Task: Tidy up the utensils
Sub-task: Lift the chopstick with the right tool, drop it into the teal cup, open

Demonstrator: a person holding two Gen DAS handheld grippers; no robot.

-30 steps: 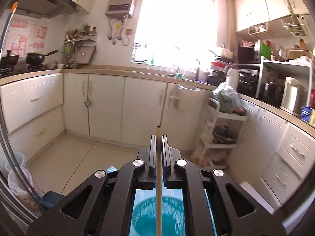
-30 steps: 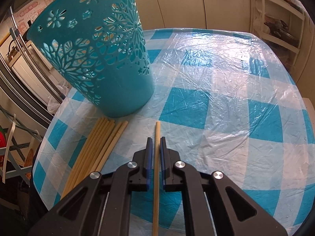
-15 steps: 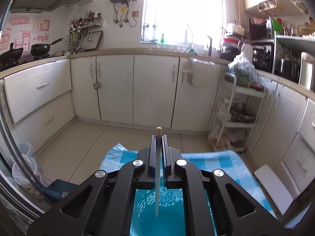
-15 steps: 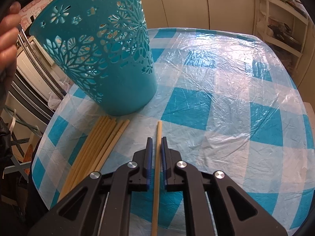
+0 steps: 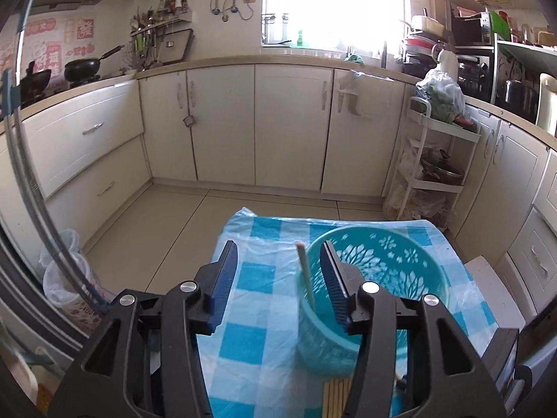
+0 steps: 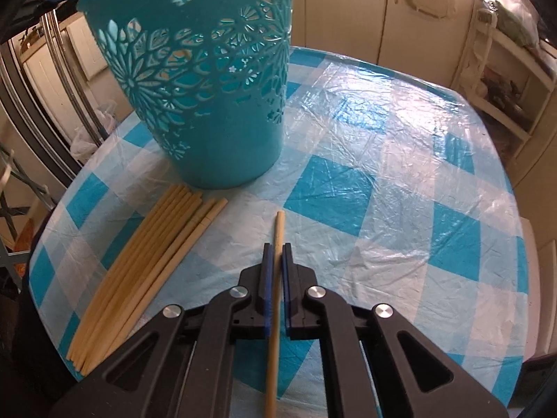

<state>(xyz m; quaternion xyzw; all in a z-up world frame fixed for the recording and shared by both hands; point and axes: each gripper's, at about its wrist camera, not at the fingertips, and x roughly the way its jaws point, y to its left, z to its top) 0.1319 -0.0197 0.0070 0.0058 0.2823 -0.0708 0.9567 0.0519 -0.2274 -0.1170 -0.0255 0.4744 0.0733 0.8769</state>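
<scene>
Two grippers at work over one checked table. Left gripper (image 5: 278, 275) spread wide, nothing between the fingers, hanging above the tablecloth (image 5: 250, 341) at the left rim of the teal basket (image 5: 379, 278). One chopstick (image 5: 305, 275) standing tilted inside that basket, upper end poking above the rim, seen in the gap between the parted fingers yet touched by neither. Just below the basket in the left view, ends of more chopsticks (image 5: 337, 397) flat on the cloth.

Right gripper (image 6: 275, 247) narrowed down to a slim gap, clamped on a single chopstick (image 6: 277, 244) running lengthwise between the blue pads (image 6: 267, 278), tip sticking out ahead of the fingertips and the rest trailing back under the gripper body. Whether lifted off the plastic-covered cloth (image 6: 383, 160) or resting on it, cannot be told. Left of it, a bundle of chopsticks (image 6: 149, 264) lying side by side on the cloth, far ends near the foot of the basket (image 6: 209, 87). Basket upright on the table, flower-pattern cutouts in the wall, beyond the held chopstick's tip and a little left.

Beyond the table, cream kitchen cabinets (image 5: 289, 125) and a white shelf rack (image 5: 435, 160).
</scene>
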